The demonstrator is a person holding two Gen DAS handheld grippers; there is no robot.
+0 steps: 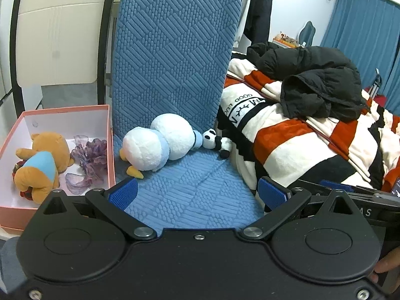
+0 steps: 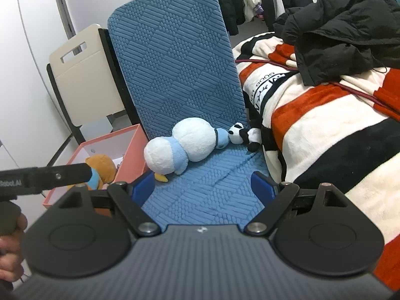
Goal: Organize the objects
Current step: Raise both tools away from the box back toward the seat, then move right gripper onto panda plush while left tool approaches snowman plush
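A white and light-blue duck plush [image 1: 160,145] [image 2: 185,145] lies on the blue quilted seat cushion [image 1: 200,190] [image 2: 212,190]. A small panda plush [image 1: 217,143] [image 2: 243,135] lies right behind it against the blanket. A pink box [image 1: 111,150] [image 2: 132,155] at the left holds a brown bear plush [image 1: 42,160] [image 2: 101,167] and a purple ribbon bow [image 1: 90,157]. My left gripper [image 1: 197,195] is open and empty, hovering above the seat in front of the duck. My right gripper [image 2: 205,188] is open and empty, also in front of the duck.
A striped red, white and black blanket [image 1: 300,145] [image 2: 325,137] with a black jacket [image 1: 312,80] [image 2: 350,25] on it lies at the right. A cream folding chair [image 1: 57,37] [image 2: 85,75] stands behind the box. Clothes hang at the back, with blue curtains [image 1: 362,37] at the far right.
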